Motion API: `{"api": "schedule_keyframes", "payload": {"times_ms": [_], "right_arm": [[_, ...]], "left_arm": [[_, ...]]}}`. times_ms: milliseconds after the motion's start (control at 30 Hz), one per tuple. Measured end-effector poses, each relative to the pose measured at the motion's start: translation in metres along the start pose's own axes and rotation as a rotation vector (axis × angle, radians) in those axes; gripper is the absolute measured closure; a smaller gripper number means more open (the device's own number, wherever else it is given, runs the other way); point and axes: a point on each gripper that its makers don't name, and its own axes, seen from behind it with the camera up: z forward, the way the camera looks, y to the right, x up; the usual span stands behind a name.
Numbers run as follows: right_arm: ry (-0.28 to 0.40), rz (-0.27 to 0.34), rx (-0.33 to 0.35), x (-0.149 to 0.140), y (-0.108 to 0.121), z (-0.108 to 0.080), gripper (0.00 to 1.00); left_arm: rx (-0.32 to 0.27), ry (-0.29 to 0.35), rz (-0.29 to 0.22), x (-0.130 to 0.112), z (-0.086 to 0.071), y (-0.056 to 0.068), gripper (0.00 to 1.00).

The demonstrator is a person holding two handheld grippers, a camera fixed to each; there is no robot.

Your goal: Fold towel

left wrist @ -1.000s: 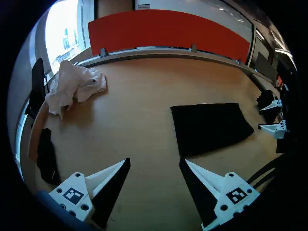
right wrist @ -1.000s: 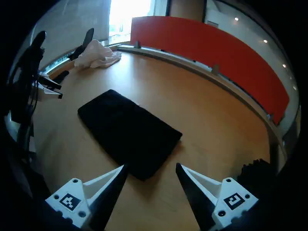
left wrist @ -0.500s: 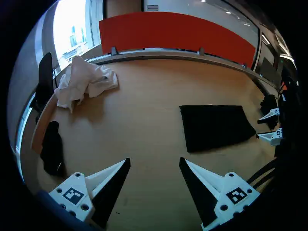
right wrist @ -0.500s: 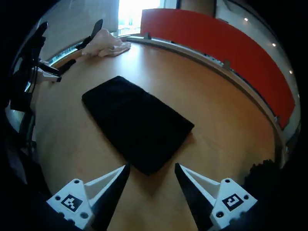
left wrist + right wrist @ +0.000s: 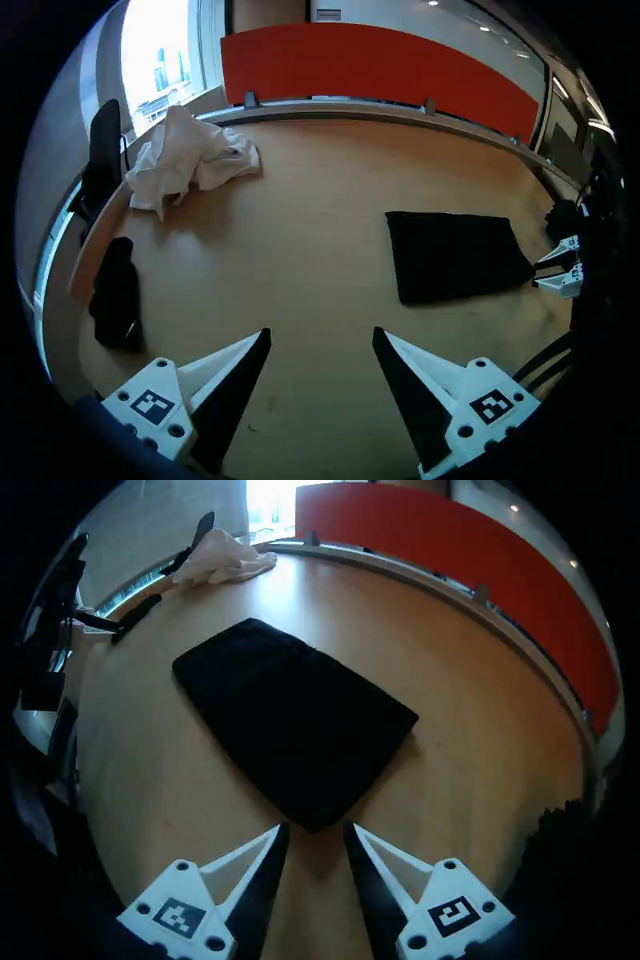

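On the wooden surface (image 5: 304, 216): black towel (image 5: 456, 254), flat and roughly rectangular, right of centre in the left gripper view. In the right gripper view, lying diagonally, near corner pointing at the right tongs (image 5: 316, 826), just ahead of the fingertips and apparently not touching them.

Right tongs released: narrow gap between the fingers, grasping nothing. Left tongs (image 5: 320, 331) released too, spread wide over bare wood, well apart from the towel. At the far right edge of the left gripper view, right tongs again, just beside the towel's end.

Near the far left corner of the surface: crumpled white cloth heap (image 5: 192, 156). At the left edge: small dark bundle (image 5: 116, 292), kind unclear. Behind the surface: long red partition (image 5: 376, 64).

Writing: square black-and-white coded tags (image 5: 152, 406) on the finger bases, a pattern rather than readable letters.
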Motion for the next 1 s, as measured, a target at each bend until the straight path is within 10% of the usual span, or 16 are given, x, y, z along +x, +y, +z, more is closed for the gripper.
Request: {"api": "schedule_keyframes", "payload": {"times_ms": [533, 1000], "right_arm": [[-0.006, -0.013, 0.016, 0.001, 0.000, 0.004, 0.92], [0.037, -0.030, -0.023, 0.025, 0.008, -0.008, 0.96]], "left_arm": [[0.013, -0.003, -0.006, -0.004, -0.005, -0.009, 0.06], [0.016, -0.002, -0.009, -0.004, -0.004, -0.013, 0.06]]}}
